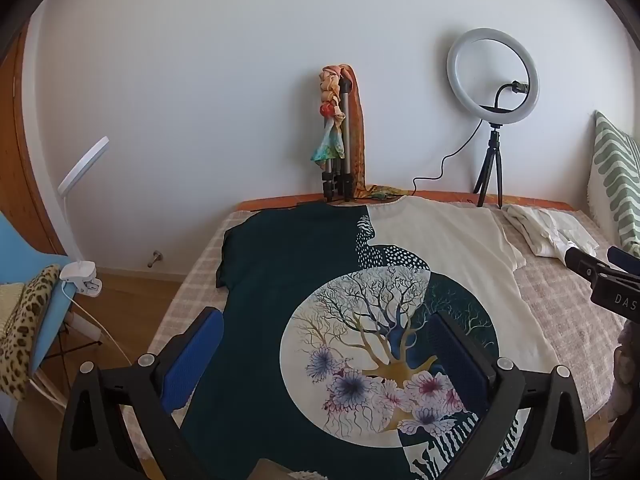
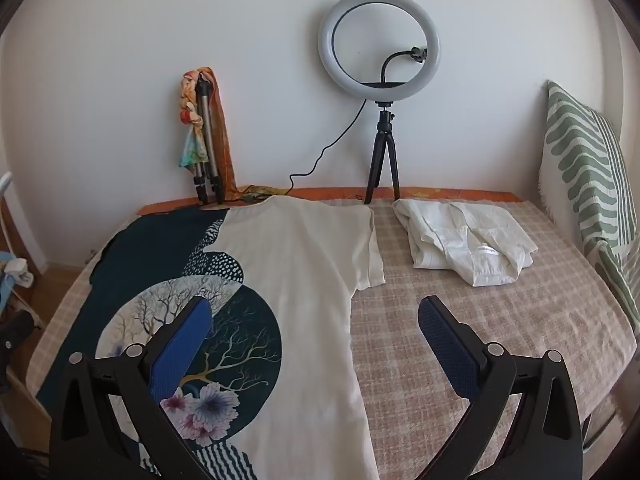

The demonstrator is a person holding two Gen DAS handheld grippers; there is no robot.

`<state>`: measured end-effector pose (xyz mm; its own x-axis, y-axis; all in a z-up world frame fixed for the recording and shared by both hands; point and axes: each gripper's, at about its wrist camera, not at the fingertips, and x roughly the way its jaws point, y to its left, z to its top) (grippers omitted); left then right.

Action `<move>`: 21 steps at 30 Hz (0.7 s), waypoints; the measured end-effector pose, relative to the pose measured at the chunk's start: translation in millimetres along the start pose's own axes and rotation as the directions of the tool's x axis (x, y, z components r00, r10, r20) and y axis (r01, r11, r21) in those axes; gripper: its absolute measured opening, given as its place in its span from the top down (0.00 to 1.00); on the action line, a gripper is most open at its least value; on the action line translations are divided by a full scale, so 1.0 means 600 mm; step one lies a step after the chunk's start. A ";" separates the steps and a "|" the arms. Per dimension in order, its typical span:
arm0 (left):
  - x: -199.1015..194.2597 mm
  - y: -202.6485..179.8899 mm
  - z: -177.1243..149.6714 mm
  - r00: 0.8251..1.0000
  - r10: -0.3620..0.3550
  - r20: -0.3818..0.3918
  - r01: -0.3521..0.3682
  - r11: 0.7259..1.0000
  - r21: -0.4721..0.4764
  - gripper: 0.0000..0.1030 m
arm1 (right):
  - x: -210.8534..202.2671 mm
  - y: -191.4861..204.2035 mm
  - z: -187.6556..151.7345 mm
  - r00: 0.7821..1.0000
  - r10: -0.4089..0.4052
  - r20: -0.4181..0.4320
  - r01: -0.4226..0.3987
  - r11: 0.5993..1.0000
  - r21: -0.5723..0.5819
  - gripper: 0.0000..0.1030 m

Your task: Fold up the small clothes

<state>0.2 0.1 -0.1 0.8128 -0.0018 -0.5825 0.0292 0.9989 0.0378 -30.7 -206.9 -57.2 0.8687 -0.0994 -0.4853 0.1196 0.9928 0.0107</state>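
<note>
Bed surface (image 2: 480, 320), covered by a checked pink-and-cream blanket, serves as the folding area and fills the lower half of both views. T-shirt (image 2: 304, 280), half dark teal and half cream with a round tree-and-flower print, lies spread flat and face up on the blanket, neckline toward the wall, both short sleeves extended. White shirt (image 2: 468, 240), loosely bundled, rests on the blanket to the right of the T-shirt, apart from it. Striped cushion (image 2: 588, 184) leans at the right edge; ring light (image 2: 380, 52) on a small tripod and a folded tripod draped with a scarf (image 2: 200, 128) stand at the wall.

Left gripper (image 1: 324, 348) hovers over the printed chest, jaws spread fully, nothing between them. Right gripper (image 2: 316, 332) hovers above the T-shirt's cream side edge, jaws likewise wide and empty.

Step in hand, as judged: the first fold of the T-shirt has not begun. A clean fold likely calls for each gripper to pinch one layer pair at shoulder and hem of the same side, lift only slightly, and carry that side across toward the midline together, keeping the cloth taut so that no crease forms under the print.
</note>
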 end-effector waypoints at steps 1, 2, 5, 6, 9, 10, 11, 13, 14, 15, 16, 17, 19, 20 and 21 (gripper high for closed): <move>0.000 0.000 0.000 1.000 0.002 -0.002 -0.002 1.000 0.004 0.00 | 0.000 0.000 0.000 1.000 -0.001 0.001 0.001 1.000 0.001 0.01; 0.000 0.000 0.000 1.000 0.003 0.000 -0.003 1.000 0.005 0.00 | 0.000 0.000 0.000 1.000 0.000 -0.002 0.000 1.000 0.001 0.01; 0.000 0.000 0.000 1.000 0.004 0.002 -0.004 1.000 0.004 0.00 | 0.000 0.000 -0.001 1.000 -0.001 -0.001 0.001 1.000 0.000 0.01; 0.001 0.000 0.000 1.000 0.004 0.002 -0.004 1.000 0.004 0.00 | 0.000 0.000 -0.001 1.000 0.001 -0.001 -0.001 1.000 0.002 0.01; 0.001 -0.004 -0.005 1.000 0.002 0.000 -0.002 1.000 0.002 0.00 | 0.000 0.000 -0.001 1.000 0.001 -0.002 -0.001 1.000 0.000 0.01; 0.001 -0.005 -0.006 1.000 0.002 0.000 -0.002 1.000 0.003 0.00 | 0.000 -0.001 0.000 1.000 0.002 -0.002 -0.002 1.000 0.003 0.01; 0.001 -0.005 -0.007 1.000 0.002 0.000 -0.002 1.000 0.003 0.00 | 0.000 -0.001 0.000 1.000 0.002 -0.002 -0.002 1.000 0.003 0.01; 0.003 -0.004 -0.004 1.000 0.001 0.001 -0.001 1.000 0.001 0.00 | 0.001 -0.002 0.000 1.000 0.001 -0.002 -0.001 1.000 0.002 0.01; 0.005 -0.004 -0.005 1.000 0.001 0.001 -0.001 1.000 0.002 0.00 | 0.001 -0.002 0.000 1.000 0.000 -0.002 0.000 1.000 0.002 0.01; 0.006 -0.005 -0.006 1.000 0.002 0.002 -0.002 1.000 0.003 0.00 | 0.000 -0.002 0.000 1.000 0.000 -0.001 0.000 1.000 0.002 0.01; 0.008 -0.006 -0.007 1.000 0.002 0.001 -0.002 1.000 0.004 0.00 | 0.000 -0.002 0.000 1.000 0.001 -0.002 -0.001 1.000 0.003 0.01; 0.003 -0.003 -0.004 1.000 0.000 0.001 0.000 1.000 -0.001 0.00 | -0.001 -0.002 0.001 1.000 0.001 -0.002 -0.001 1.000 0.003 0.01; 0.005 0.001 -0.004 1.000 -0.001 0.000 0.001 1.000 -0.002 0.00 | -0.001 -0.003 0.001 1.000 0.002 -0.001 -0.002 1.000 0.003 0.01; 0.004 0.002 -0.004 1.000 0.000 0.001 0.000 1.000 -0.001 0.00 | -0.001 -0.003 0.000 1.000 0.002 -0.001 -0.002 1.000 0.003 0.01; 0.004 0.002 -0.004 1.000 0.000 0.001 0.000 1.000 -0.001 0.00 | -0.001 -0.002 0.000 1.000 0.002 0.000 -0.002 1.000 0.003 0.01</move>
<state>0.9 1.5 -3.3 0.8136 -0.0014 -0.5814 0.0282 0.9989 0.0372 -31.4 -208.1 -56.9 0.8687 -0.0974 -0.4856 0.1193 0.9928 0.0142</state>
